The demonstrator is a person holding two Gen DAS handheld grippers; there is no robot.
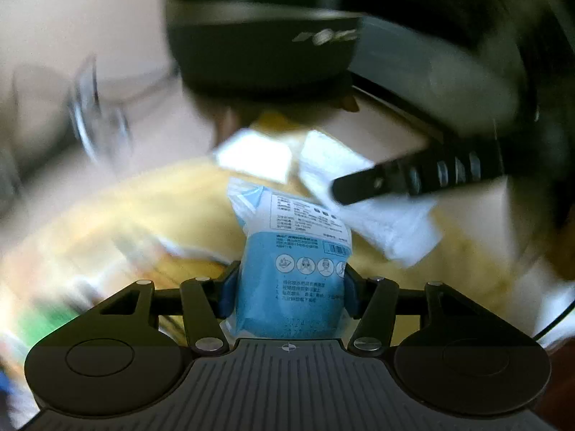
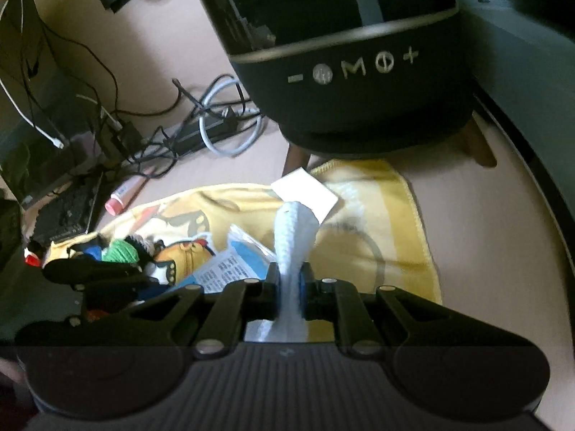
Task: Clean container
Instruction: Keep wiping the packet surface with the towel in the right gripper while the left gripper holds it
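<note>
Two tongs are at work here, and each grips something. In the left wrist view, our left tongs (image 1: 290, 285) pinch a blue and white wipe packet (image 1: 291, 251) by its sides, with the printed panel and small pictograms facing us; the background is smeared with blur. In the right wrist view, our right tongs (image 2: 290, 287) pinch a white textured wipe (image 2: 293, 244), bunched into a narrow twist that stands up between the tips. Ahead of it sits the container (image 2: 345, 57), a large dark rounded vessel with a pale band and the symbols minus, M and plus along its lower body; it stands on short wooden legs on the pale surface (image 2: 485, 222), well beyond the wipe and not touching it. Between us and the container lies a yellow printed cloth (image 2: 395, 237) with a white card (image 2: 305, 194) on it; small toys and yarn (image 2: 120, 249) sit at its left end, and a tangle of cables (image 2: 201, 125) lies farther left. We judge that the wipe is freshly out of its packet and that no wiping has begun. The next move calls for carrying the wipe forward and up to the container wall, and the left tongs will probably need to put the packet down so they can steady the vessel.
</note>
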